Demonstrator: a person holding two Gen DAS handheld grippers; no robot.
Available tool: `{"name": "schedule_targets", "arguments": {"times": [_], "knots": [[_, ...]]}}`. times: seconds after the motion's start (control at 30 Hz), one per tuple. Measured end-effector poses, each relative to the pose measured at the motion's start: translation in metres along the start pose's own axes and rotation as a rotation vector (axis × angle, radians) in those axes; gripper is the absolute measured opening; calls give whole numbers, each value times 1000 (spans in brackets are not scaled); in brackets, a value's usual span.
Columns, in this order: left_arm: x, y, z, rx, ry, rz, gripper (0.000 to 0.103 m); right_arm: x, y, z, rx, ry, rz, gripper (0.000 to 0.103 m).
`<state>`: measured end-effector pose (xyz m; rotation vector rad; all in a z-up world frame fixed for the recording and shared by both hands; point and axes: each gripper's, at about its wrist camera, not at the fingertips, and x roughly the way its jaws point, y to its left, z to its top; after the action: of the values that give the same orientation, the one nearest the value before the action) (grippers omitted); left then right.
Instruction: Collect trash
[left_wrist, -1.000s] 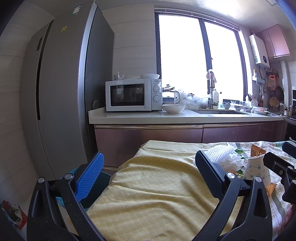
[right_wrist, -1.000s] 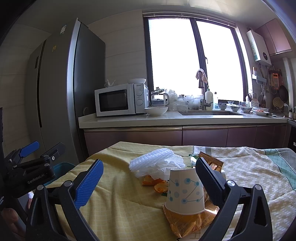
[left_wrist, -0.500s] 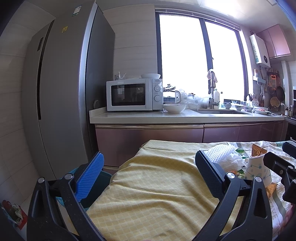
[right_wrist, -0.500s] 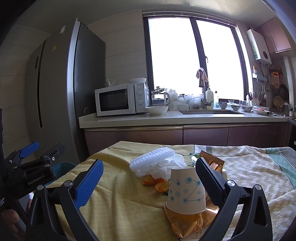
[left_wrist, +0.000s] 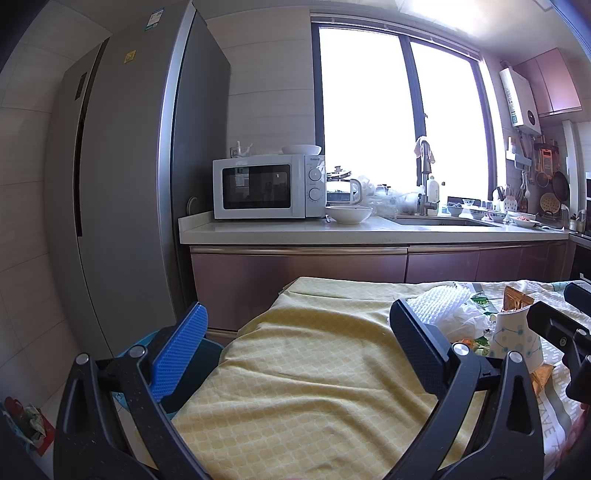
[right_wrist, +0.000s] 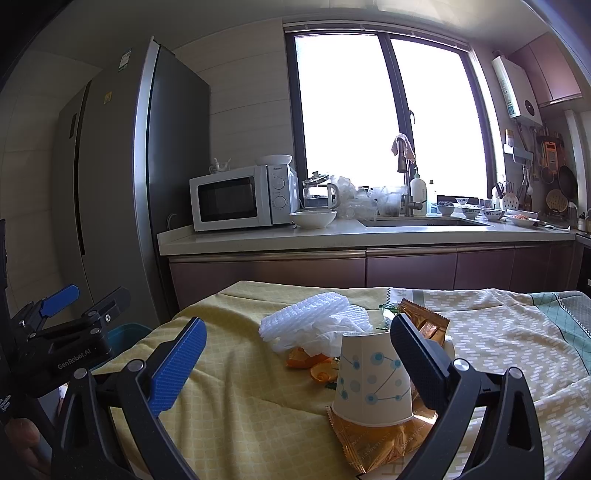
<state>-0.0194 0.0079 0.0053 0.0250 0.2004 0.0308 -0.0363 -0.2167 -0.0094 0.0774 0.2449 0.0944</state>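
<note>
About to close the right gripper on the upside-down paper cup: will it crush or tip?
The paper cup looks thin-walled and light, so a hard squeeze would likely dent it. It stands mouth down on a crinkled gold wrapper, an uneven base, so a sideways nudge could tip or slide it. The right gripper is open around it; close gently.

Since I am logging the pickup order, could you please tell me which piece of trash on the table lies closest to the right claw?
The upturned paper cup with blue dots, just inside the open right claw.
</note>
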Motion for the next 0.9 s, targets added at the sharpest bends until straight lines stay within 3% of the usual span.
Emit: {"name": "schedule_targets", "arguments": {"times": [0.9], "knots": [[3,-2,0,1,9,-3,97,5,-1,0,9,9,11,96]]}}
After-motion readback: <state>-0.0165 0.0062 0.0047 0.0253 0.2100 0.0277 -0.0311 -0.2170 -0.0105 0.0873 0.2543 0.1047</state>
